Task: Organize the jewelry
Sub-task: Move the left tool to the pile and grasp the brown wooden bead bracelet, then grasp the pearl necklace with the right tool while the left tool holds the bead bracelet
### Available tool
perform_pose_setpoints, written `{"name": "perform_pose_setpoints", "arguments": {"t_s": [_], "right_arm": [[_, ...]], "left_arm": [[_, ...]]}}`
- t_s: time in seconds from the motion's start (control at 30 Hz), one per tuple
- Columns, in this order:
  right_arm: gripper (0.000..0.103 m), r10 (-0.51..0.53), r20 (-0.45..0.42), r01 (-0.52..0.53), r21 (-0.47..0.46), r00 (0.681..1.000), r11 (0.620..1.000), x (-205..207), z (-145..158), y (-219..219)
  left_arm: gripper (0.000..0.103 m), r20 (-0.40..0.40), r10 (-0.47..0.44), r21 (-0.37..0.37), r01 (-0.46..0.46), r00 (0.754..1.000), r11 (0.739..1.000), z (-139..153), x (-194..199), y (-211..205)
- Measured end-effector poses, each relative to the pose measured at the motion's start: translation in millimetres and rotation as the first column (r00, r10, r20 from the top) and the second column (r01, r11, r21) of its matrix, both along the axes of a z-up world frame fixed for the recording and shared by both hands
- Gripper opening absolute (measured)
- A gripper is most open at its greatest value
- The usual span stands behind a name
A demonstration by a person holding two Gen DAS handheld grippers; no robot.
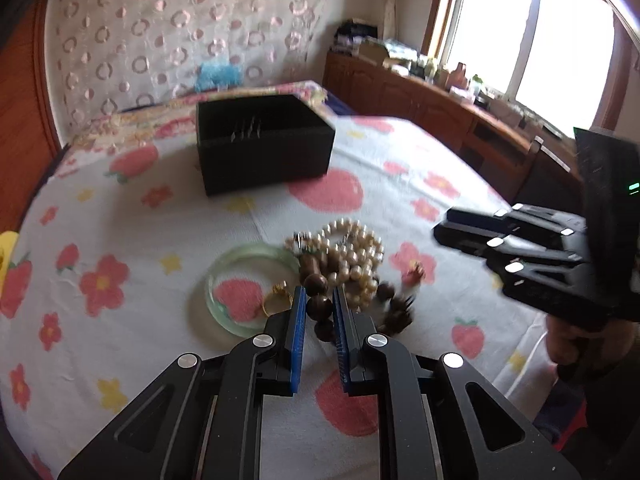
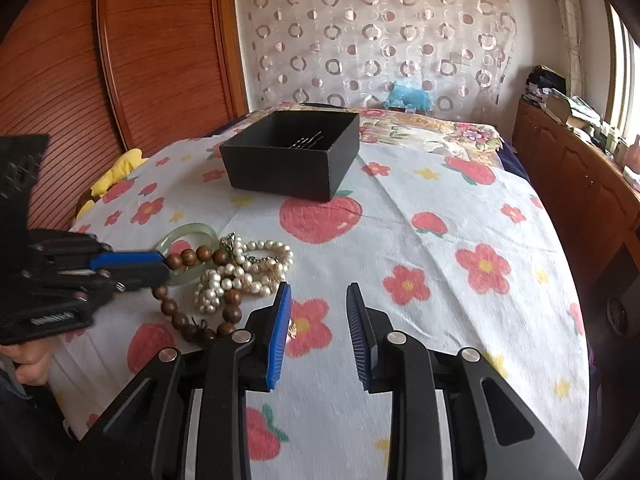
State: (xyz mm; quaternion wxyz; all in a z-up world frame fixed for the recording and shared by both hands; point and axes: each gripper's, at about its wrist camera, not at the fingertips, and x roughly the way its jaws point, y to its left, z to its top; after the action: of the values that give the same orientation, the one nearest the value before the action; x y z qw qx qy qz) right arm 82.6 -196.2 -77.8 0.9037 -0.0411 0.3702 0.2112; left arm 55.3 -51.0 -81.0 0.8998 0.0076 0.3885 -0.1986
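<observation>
A jewelry pile lies on the flowered bedsheet: a pearl necklace, a brown wooden bead bracelet, a pale green jade bangle and a gold ring. My left gripper is shut on a brown bead of the bracelet. My right gripper is open and empty, just right of the pile. An open black box stands farther back with thin metal pins inside.
A wooden cabinet with clutter runs along the right under a window. A wooden panel and a circle-patterned curtain stand behind the bed. A yellow cushion lies at the left edge.
</observation>
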Motion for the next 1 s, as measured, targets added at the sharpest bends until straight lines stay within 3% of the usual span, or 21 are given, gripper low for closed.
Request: {"name": "perform_pose_setpoints", "arguments": {"t_s": [0.2,0.7,0.8,0.87,0.9,1.0], "right_arm": [[0.031,0.036,-0.03,-0.036,-0.005,0.999,0.999,17,-4,11],[0.031,0.134,-0.129,-0.14,-0.04,0.983,0.989,35,-23,48],[0.021,0.159,-0.16,-0.16,0.01,0.974,0.987,38,-24,48],[0.019,0.164,-0.147,-0.167,-0.006,0.975,0.986,37,-23,52],[0.008,0.16,-0.139,-0.164,-0.014,0.977,0.986,36,-20,52],[0.008,0.153,-0.105,-0.154,-0.008,0.983,0.988,36,-9,50]], "left_arm": [[0.012,0.06,0.016,-0.03,-0.014,0.998,0.999,22,-7,11],[0.012,0.049,0.026,-0.041,-0.024,0.998,0.999,17,-3,20],[0.012,0.043,0.017,-0.051,-0.015,0.999,0.999,14,-2,20],[0.012,0.04,0.017,-0.051,-0.015,0.999,0.999,12,-3,21],[0.012,0.039,0.016,-0.052,-0.014,0.999,0.999,11,-3,21],[0.012,0.053,0.013,-0.053,-0.011,0.998,0.999,17,-4,23]]}}
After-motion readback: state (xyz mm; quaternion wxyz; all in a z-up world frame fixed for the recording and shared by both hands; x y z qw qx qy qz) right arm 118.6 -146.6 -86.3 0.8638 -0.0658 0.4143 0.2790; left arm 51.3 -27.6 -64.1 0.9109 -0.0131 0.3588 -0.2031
